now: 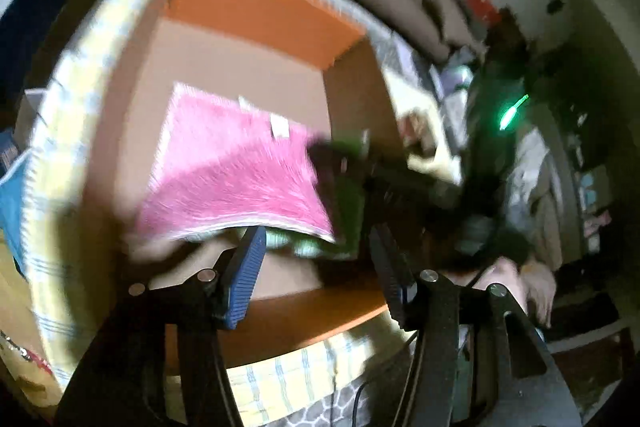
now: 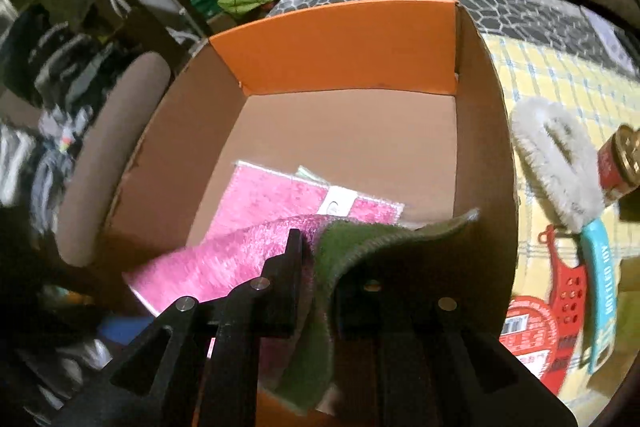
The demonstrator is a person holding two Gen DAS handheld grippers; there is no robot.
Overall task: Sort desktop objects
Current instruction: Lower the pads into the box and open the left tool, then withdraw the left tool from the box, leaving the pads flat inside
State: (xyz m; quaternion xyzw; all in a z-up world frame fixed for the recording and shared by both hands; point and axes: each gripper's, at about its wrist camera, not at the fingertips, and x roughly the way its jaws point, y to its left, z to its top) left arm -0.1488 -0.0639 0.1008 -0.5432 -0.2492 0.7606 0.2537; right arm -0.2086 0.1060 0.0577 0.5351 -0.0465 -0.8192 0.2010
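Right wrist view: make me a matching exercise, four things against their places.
Things:
1. green cloth
2. white brush
3. cardboard box
4. red jar

Places:
A. at the right edge of the picture, past the brush
B. clamped in the right gripper, over the box's near wall
C. lying on the yellow checked cover, right of the box
D. on the cover, open at the top, pink cloth inside

Pairs: 1-B, 2-C, 3-D, 4-A
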